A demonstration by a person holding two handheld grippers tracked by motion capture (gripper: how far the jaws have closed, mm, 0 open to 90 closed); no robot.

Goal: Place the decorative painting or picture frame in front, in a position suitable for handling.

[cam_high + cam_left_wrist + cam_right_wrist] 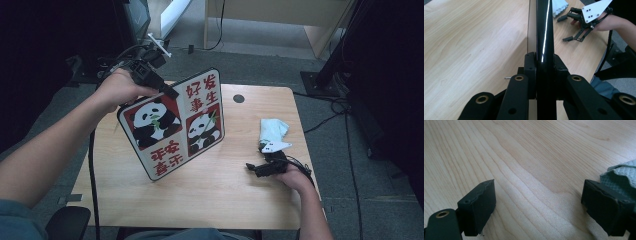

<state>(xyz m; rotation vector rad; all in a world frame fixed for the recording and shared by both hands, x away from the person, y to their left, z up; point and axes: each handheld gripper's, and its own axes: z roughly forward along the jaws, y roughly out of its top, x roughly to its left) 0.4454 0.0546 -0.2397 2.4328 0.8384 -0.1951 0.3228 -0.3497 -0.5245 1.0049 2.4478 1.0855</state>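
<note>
The left gripper [169, 92] pinches the top edge of the panda board [172, 125], which looks stiff, light and slick, while the right gripper [537, 202] rests wide open.

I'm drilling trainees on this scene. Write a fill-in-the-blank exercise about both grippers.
1. The left gripper is shut on the top edge of the panda ____.
2. The right gripper has its fingers ____.
3. Beside the right gripper lies a pale crumpled ____.
4. The panda board's bottom edge rests on the wooden ____.

Missing words: board; open; cloth; table
</note>
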